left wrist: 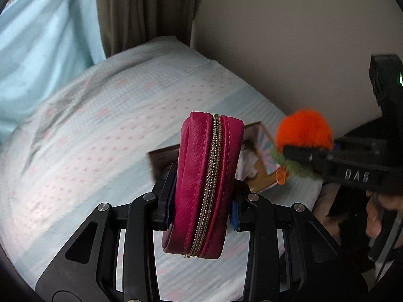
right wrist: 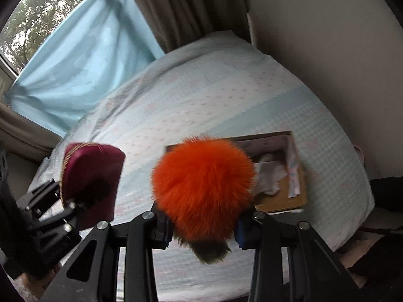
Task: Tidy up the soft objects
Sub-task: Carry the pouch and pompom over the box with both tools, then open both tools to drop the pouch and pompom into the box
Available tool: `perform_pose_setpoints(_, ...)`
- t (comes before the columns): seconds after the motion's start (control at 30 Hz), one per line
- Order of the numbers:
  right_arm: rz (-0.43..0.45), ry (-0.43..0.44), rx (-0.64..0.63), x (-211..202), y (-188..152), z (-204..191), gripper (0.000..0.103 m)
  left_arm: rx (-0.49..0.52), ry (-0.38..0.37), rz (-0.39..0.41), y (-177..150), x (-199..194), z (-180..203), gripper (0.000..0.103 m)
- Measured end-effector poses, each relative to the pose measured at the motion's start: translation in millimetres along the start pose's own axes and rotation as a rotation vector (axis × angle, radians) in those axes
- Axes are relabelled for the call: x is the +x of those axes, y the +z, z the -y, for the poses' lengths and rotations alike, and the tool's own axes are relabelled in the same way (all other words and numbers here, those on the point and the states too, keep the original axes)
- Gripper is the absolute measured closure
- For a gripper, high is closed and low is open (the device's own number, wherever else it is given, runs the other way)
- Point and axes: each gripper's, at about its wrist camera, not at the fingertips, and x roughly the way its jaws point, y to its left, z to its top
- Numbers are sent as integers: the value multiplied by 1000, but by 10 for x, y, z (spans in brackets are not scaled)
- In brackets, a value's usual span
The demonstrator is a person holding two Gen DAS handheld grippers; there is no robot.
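My left gripper (left wrist: pixel 201 196) is shut on a magenta leather zip pouch (left wrist: pixel 204 183), held upright above the bed with its metal zipper facing the camera. In the right wrist view the same pouch (right wrist: pixel 90 176) hangs at the left in that gripper. My right gripper (right wrist: pixel 202 222) is shut on a fluffy orange pompom toy (right wrist: pixel 201 181) with an olive green furry end below. The left wrist view shows this toy (left wrist: pixel 302 130) at the right, clamped in the right gripper's fingers (left wrist: pixel 304 156). An open cardboard box (right wrist: pixel 284 176) lies on the bed behind the toy, with white cloth inside.
The bed (right wrist: pixel 201 95) has a pale blue and pink checked cover. A blue sheer curtain (right wrist: pixel 75 58) and brown drapes (right wrist: pixel 181 5) hang at the window. A beige wall (right wrist: pixel 327 50) runs along the right. A hand (left wrist: pixel 377 216) holds the right gripper.
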Motion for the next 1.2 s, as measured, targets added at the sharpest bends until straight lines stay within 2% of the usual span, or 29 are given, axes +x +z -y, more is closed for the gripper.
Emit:
perform_pose_setpoints(0.2,-54,4,-27,272,206,544,69,-61,8,-44,276,612,278,73)
perform_pose_setpoints(0.37,-133,1,-55,670,358,878,69,-119,32,-135,333,1143,342,73)
perform_pose_setpoints(0.53,-209,-18,-125,1098,405,1005,69,-177,39,-250,225,1621,323,73)
perform_pose_setpoints(0.7,-276,-3,-97,1477,395,1116,69,-196,45,-362,52,2054,339,73)
perform_pose_setpoints(0.87,-306,2,-66,1671,448,1195,69,-184,76,-417,29,2284,358,73)
perform_pose_setpoints(0.93,-317,-7,-53,1720,477,1206,64,-177,76,-424,38,2320,384,73)
perform_pose_setpoints(0.97,-323,-8,-43,1740,491,1222,64,-161,81,-415,54,2320,397,71)
perform_pose_setpoints(1.0,-334,-10,-28,1772,508,1233,61,-141,91,-410,80,2321,369,61)
perform_pose_setpoints(1.03,-343,-12,-21,1798,525,1236,52,-119,107,-408,99,2311,390,33)
perform_pose_setpoints(1.07,-344,-16,-16,1808,532,1239,47,-97,122,-402,114,2295,391,16)
perform_pose_setpoints(1.1,-329,-19,-12,1793,548,1233,35,-80,131,-379,135,2248,398,1)
perform_pose_setpoints(1.13,-315,-21,-10,1789,566,1215,21,-74,131,-362,157,2214,384,0)
perform_pose_setpoints(1.2,-294,-32,-5,1758,584,1204,13,-68,132,-362,179,2156,378,0)
